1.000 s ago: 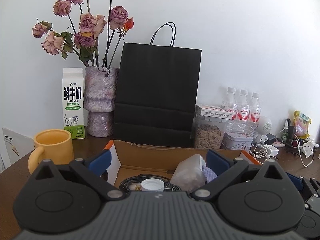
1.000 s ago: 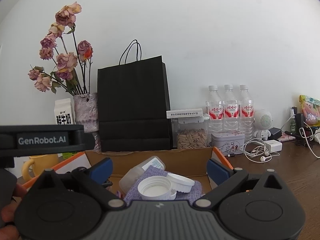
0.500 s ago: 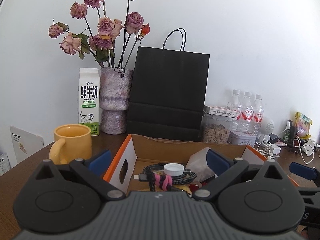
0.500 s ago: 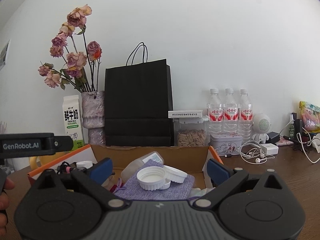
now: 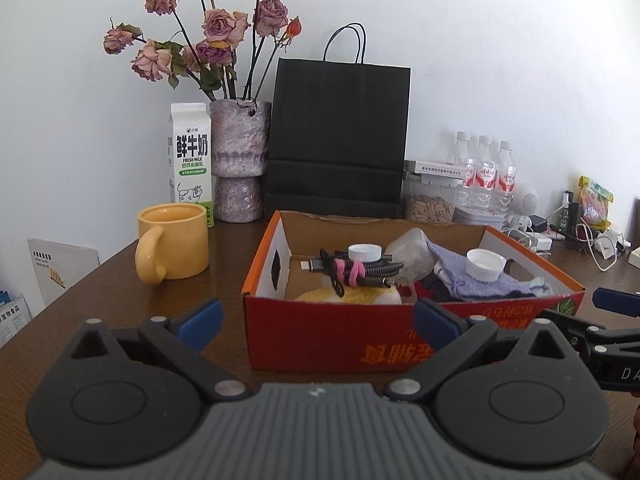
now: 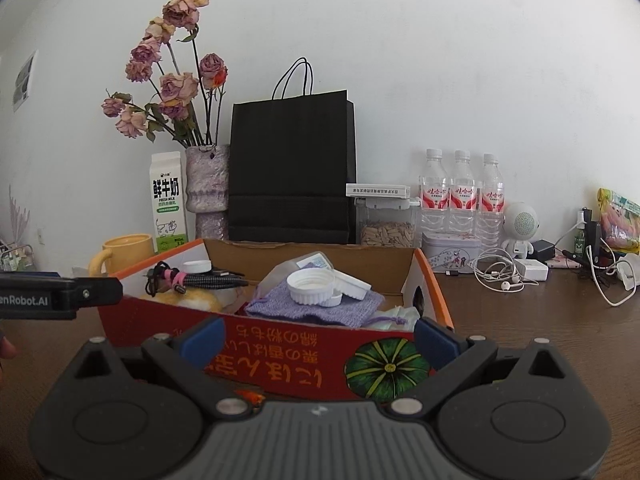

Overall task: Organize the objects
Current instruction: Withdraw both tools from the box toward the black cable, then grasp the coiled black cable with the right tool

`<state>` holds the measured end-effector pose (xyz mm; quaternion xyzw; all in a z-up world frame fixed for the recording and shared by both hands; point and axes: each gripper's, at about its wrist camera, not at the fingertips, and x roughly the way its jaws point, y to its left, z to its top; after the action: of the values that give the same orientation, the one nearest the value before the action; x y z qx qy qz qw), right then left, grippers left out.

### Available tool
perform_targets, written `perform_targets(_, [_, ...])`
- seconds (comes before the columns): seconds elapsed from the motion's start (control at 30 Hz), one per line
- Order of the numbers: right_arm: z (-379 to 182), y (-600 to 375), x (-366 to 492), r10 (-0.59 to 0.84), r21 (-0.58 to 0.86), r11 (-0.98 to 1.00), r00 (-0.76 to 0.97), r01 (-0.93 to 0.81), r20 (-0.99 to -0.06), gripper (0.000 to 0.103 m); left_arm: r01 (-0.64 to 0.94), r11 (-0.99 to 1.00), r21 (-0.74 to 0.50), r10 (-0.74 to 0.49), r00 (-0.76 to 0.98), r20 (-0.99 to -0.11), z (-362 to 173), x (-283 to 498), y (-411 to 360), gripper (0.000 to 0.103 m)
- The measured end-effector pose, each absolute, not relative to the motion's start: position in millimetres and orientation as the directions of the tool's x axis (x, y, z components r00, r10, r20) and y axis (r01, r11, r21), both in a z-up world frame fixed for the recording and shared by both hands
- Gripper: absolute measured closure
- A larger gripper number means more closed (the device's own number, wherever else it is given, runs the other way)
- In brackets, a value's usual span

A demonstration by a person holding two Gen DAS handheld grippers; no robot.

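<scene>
Both pairs of jaws stand spread wide and hold nothing: the left gripper [image 5: 316, 316] and the right gripper [image 6: 318, 336] hover just short of the near wall of the red cardboard box [image 5: 360, 336], touching none of it. Inside the box lie a bundled cable [image 5: 356, 270] tied with pink, a white cap [image 5: 364, 253] on top of it, a purple cloth pouch [image 6: 320, 306] carrying two more white caps [image 6: 311, 286], and a clear plastic bottle [image 5: 408, 246]. Beyond, on the worktop [image 5: 120, 300], stand a yellow mug [image 5: 174, 242] and a milk carton [image 5: 190, 160]. By my reading, this is a pause between picks; next comes choosing one item and closing squarely on it.
</scene>
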<state>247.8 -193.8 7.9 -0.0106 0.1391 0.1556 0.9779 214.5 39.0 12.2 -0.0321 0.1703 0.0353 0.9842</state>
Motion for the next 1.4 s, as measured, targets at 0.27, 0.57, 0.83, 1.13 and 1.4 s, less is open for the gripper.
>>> perform_targets(0.27, [0.8, -187.8, 237.5, 0.343, 0.027, 0.933, 0.86, -0.36, -0.377, 0.002, -0.08, 0.994, -0.078, 0.042, 0.916, -0.4, 0.5, 204.4, 47.2, 0.0])
perform_targets(0.57, [-8.9, -169.4, 248.5, 0.37, 0.061, 0.917, 0.78, -0.395, -0.505, 0.002, -0.088, 0.994, -0.072, 0.049, 0.904, -0.424, -2.7, 207.0, 47.2, 0.0])
perform_targets(0.83, [-20.6, -143.2, 270.6, 0.318, 0.049, 0.929, 0.723, -0.367, -0.613, 0.007, -0.083, 0.994, -0.07, 0.042, 0.889, -0.456, -5.2, 209.8, 46.9, 0.0])
perform_targets(1.13, [-20.9, -130.7, 272.9, 0.324, 0.02, 0.918, 0.722, -0.395, -0.612, 0.039, -0.081, 0.994, -0.078, 0.036, 0.884, -0.466, -5.6, 210.1, 47.8, 0.0])
perform_targets(1.4, [-17.5, -136.9, 270.2, 0.359, 0.06, 0.913, 0.725, -0.403, -0.588, 0.049, -0.08, 0.994, -0.081, 0.033, 0.886, -0.463, -5.4, 209.3, 47.7, 0.0])
